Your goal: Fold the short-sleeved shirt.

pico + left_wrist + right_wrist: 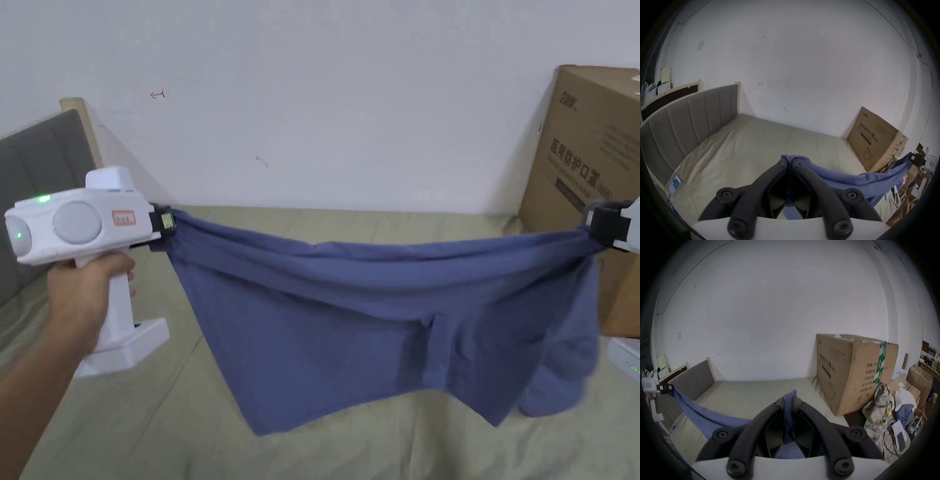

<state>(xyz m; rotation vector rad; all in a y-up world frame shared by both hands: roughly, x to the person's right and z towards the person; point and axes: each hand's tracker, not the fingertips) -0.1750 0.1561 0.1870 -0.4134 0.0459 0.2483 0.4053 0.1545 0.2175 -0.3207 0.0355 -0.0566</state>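
A blue short-sleeved shirt (375,312) hangs stretched in the air above the bed between my two grippers. My left gripper (167,224) is shut on its left end, and its black jaws (789,161) pinch the blue cloth (851,180) in the left gripper view. At the right edge of the head view my right gripper (595,226) is shut on the other end; bunched blue fabric (788,404) sits between its jaws (788,402). The shirt's lower edge sags toward the sheet, and a sleeve (559,375) dangles at the right.
The bed (375,437) has an olive-beige sheet, with a grey padded headboard (37,169) on the left and a white wall behind. A large cardboard box (594,156) stands at the right. Clothes, cables and boxes (893,405) clutter the floor beyond it.
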